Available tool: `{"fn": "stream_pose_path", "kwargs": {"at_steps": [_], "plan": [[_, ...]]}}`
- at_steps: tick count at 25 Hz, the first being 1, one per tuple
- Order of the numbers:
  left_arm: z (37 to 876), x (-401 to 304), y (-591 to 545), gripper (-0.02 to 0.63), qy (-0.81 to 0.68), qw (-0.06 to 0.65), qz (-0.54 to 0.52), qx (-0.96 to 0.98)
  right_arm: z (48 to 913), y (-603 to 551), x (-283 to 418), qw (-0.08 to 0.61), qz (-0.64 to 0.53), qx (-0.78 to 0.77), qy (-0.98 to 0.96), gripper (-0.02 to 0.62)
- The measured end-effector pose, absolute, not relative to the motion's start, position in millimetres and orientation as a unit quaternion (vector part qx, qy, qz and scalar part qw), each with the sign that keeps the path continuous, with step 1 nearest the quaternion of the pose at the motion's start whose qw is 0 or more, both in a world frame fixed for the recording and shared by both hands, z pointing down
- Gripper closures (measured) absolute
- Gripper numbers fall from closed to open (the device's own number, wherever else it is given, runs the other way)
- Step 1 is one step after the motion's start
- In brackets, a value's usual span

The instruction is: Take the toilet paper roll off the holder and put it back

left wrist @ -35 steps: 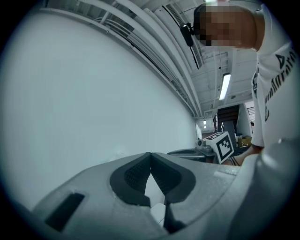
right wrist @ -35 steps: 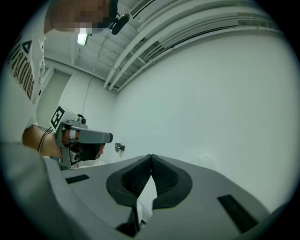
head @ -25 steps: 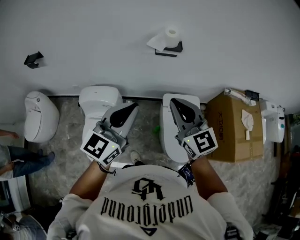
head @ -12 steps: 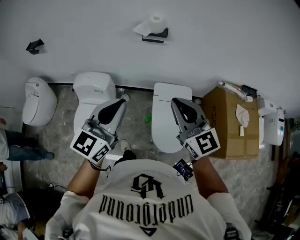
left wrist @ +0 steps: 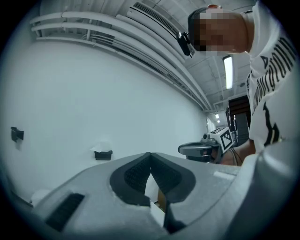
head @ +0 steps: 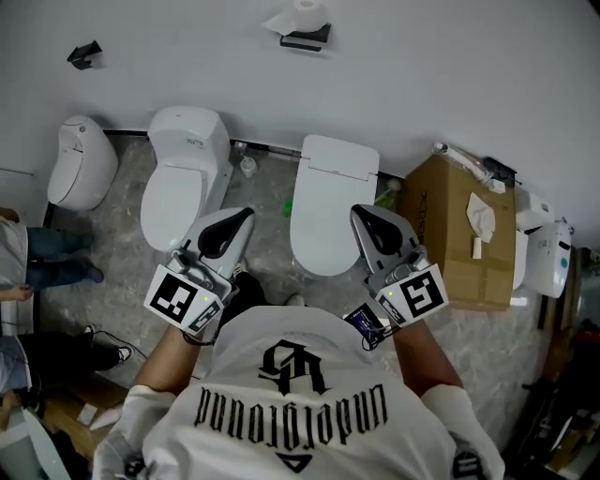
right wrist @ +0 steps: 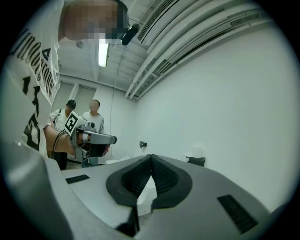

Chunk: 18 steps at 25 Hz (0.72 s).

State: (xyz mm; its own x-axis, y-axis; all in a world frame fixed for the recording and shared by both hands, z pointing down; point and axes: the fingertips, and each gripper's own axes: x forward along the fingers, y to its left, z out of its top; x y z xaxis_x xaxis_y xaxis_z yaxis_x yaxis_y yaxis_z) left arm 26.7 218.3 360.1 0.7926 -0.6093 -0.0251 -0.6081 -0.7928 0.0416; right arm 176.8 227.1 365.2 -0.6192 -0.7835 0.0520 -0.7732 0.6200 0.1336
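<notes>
Both claws are clenched with nothing in them: the left gripper (head: 240,218) has its dark pads (left wrist: 137,172) meeting at the tips, and the right gripper (head: 362,215) shows the same in its own view, with only a thin sliver of light lower down. They are held side by side and apart, both aimed toward the white wall (head: 450,66). The toilet paper roll (head: 306,6) sits on its black holder (head: 305,39) on that wall, well ahead of both claws and roughly between the lines they point along, with a loose sheet hanging off to one side. In the left gripper view the holder appears left of the closed tips; in the right gripper view it appears right of them. Neither claw is near it. Just past the left gripper's tip stands a white toilet (head: 183,178), and a second toilet (head: 328,202) lies between the two claws. A cardboard box (head: 459,230) stands to the outer side of the right gripper.
</notes>
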Motion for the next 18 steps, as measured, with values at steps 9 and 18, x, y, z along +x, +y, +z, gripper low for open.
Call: {"fn": "stream_pose_path", "kwargs": {"at_steps": [9, 18], "plan": [[367, 45, 280, 0.592, -0.332, 0.004, -0.01, 0.943, 364, 284, 186, 0.037, -0.038, 0.421, -0.906, 0.583], [380, 42, 300, 0.592, -0.337, 0.015, -0.01, 0.941, 366, 307, 188, 0.031, -0.037, 0.423, -0.905, 0.583]]}}
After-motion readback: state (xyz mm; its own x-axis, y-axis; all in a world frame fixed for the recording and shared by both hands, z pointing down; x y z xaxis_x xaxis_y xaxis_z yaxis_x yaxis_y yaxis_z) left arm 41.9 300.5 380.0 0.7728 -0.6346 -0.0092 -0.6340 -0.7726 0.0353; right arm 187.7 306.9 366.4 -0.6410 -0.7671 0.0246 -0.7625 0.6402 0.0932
